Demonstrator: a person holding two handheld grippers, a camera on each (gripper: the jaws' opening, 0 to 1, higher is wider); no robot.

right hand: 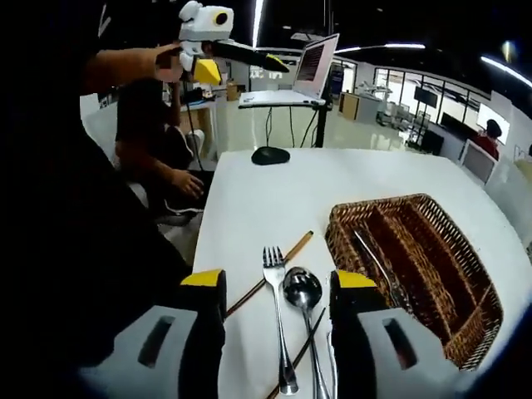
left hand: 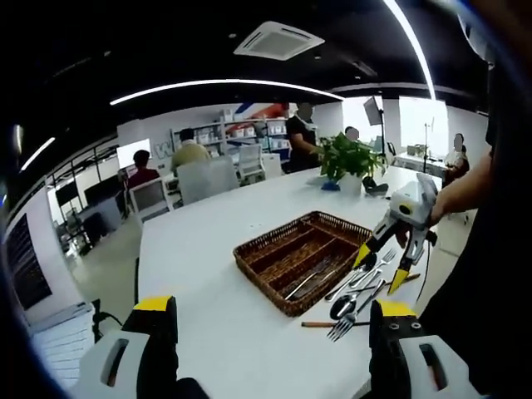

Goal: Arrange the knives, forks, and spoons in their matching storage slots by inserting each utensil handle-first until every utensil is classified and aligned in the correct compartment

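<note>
Spoon [right hand: 302, 293]: we see it between the right gripper [right hand: 277, 287] jaws — long axis along them.
Right gripper: released, nearer.

Potted plant [left hand: 349, 158] at table's [left hand: 216, 249] one-o'clock end; black mouse [right hand: 270, 155] at twelve o'clock, open laptop [right hand: 312, 62] beyond; wooden chopsticks [right hand: 270, 274] at six.
</note>
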